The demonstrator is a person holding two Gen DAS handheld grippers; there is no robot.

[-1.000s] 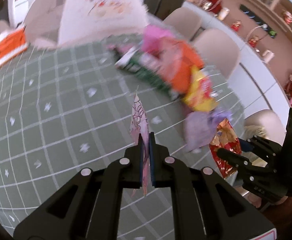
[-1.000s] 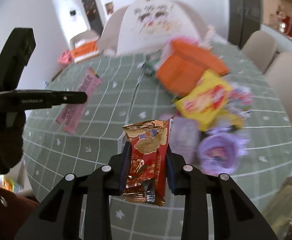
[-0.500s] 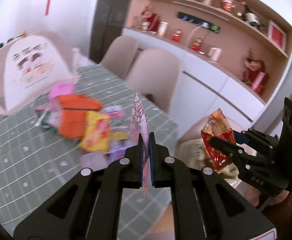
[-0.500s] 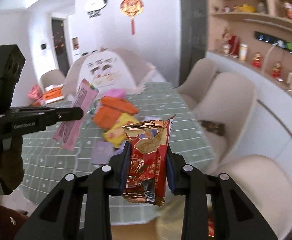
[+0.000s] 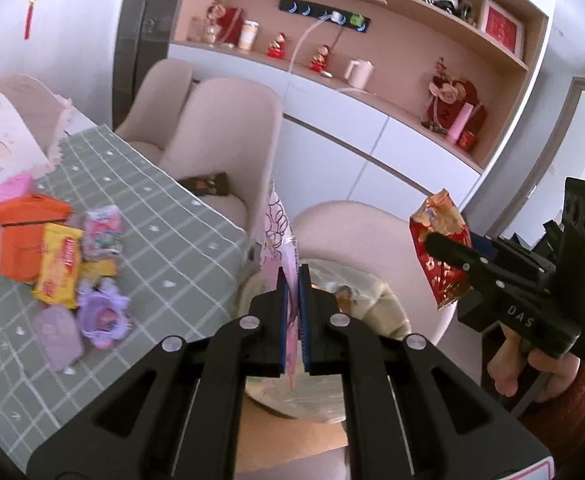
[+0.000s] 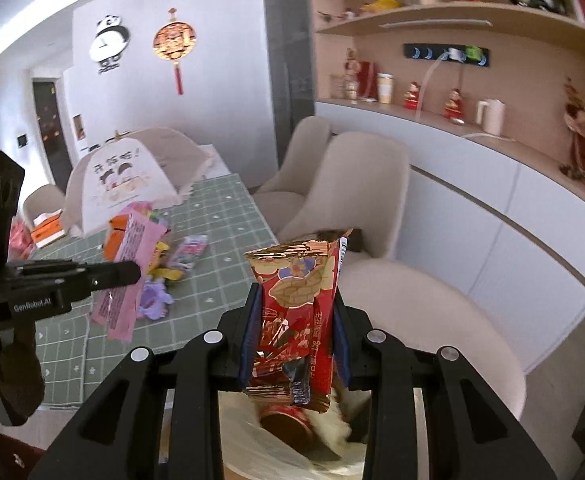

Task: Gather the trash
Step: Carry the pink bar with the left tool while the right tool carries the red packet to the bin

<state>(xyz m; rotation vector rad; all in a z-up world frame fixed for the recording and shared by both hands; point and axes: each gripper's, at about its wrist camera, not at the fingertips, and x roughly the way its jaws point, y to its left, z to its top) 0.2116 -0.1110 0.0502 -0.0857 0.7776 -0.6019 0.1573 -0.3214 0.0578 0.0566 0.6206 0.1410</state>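
Trash in hand twice over: thin pink printed plastic wrapper (image 5: pixel 280 236) pinched edge-on in left tongs (image 5: pixel 292 320), crinkled red-and-gold foil snack packet (image 6: pixel 298 312) clamped across its middle in right tongs (image 6: pixel 294 344). Both held off the green checked desk (image 5: pixel 164 248), above a lined bin (image 6: pixel 292 456) beside the nearest beige chair (image 6: pixel 432 320). Likely featherlight, limp and slick; best gripped flat across the body. More glossy packets (image 5: pixel 58 268) heaped on the desk.
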